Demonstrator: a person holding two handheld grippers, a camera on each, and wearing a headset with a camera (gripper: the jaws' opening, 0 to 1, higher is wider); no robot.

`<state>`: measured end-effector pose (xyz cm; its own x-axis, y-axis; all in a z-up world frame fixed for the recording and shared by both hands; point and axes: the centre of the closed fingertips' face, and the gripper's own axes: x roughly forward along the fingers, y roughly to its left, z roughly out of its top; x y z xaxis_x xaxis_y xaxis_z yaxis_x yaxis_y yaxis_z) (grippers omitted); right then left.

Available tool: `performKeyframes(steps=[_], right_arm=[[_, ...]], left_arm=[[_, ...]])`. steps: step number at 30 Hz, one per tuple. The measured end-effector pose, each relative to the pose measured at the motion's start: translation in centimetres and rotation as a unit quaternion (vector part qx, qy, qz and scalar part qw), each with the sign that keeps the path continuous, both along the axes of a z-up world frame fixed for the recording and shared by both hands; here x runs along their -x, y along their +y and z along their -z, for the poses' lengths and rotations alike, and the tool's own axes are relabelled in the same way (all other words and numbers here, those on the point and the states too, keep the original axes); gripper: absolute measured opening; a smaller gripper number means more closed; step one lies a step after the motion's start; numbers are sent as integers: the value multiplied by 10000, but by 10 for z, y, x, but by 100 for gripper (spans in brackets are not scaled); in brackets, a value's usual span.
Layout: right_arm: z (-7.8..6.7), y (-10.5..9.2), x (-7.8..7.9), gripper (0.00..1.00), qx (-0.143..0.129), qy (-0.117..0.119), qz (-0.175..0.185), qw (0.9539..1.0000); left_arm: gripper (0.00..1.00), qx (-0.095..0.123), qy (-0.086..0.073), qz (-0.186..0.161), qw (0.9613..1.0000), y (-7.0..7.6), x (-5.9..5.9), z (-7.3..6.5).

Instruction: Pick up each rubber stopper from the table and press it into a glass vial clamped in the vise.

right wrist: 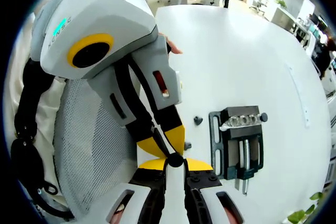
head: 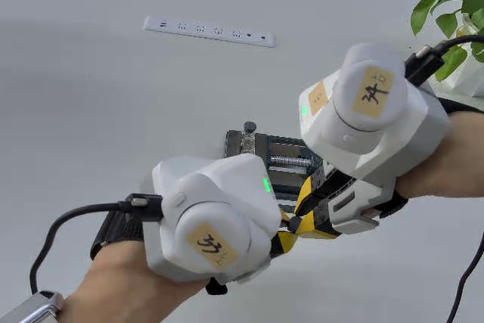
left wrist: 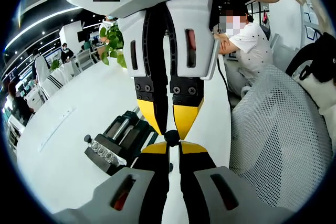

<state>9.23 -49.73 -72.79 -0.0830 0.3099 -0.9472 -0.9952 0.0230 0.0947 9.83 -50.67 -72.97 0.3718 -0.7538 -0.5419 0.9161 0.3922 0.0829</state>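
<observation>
Evidently, right claw (right wrist: 176, 163): narrow, tips flanking the rubber stopper (right wrist: 176, 158), seemingly pinching it;
Left claw (left wrist: 173, 150): narrow, tips meeting that stopper from 11 o'clock; whether it truly grips, I cannot tell;
Why: likely a mid-air re-seat, so the stopper goes in end-on;
Vise (right wrist: 236, 140): on the counter (right wrist: 236, 51) at 2 o'clock; vials (right wrist: 241, 121) look unplugged;
Views: right gripper view gives a spare stopper (right wrist: 198, 120) at 1 o'clock; head view adds a power strip (head: 208, 31) at 12
</observation>
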Motion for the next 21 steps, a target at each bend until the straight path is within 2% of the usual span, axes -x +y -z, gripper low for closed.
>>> performKeyframes(steps=[4, 8, 9, 12, 13, 14, 15, 16, 17, 18, 19, 21], right_arm=[[1, -1, 1, 9, 58, -27, -104, 9999], [1, -1, 2, 8, 79, -25, -122, 9999], [1, -1, 2, 8, 85, -15, -118, 9999], [1, -1, 2, 8, 85, -2, -116, 9999], [1, 0, 1, 7, 72, -34, -115, 9999], [1, -1, 3, 7, 109, 27, -110, 9999], [1, -1, 2, 7, 109, 12, -127, 9999], [1, -1, 1, 7, 104, -23, -135, 9999], [1, -1, 4, 7, 112, 40, -130, 9998], [1, -1, 4, 7, 106, 40, -134, 9998], [1, -1, 2, 7, 92, 35, -109, 9999], [1, -2, 3, 6, 97, 84, -89, 9999]], left_arm=[[2, 0, 114, -4, 9999, -1, 2, 2], [2, -47, 84, 37, 9999, -2, 2, 2], [2, -36, 138, 28, 9999, -2, 2, 2], [2, -31, 168, 24, 9999, -1, 2, 2], [2, -65, 94, 17, 9999, -1, 0, 2], [2, -36, 156, 47, 9999, -2, 3, 2], [2, -45, 116, 48, 9999, -2, 3, 2], [2, -92, -11, 58, 9999, -2, 1, 1], [2, -57, 86, 85, 9999, -2, 4, 2], [3, -47, 82, 79, 9999, -2, 3, 2], [3, -67, 6, 91, 9999, -1, 3, 2], [3, -41, 41, 102, 9999, -2, 3, 2]])
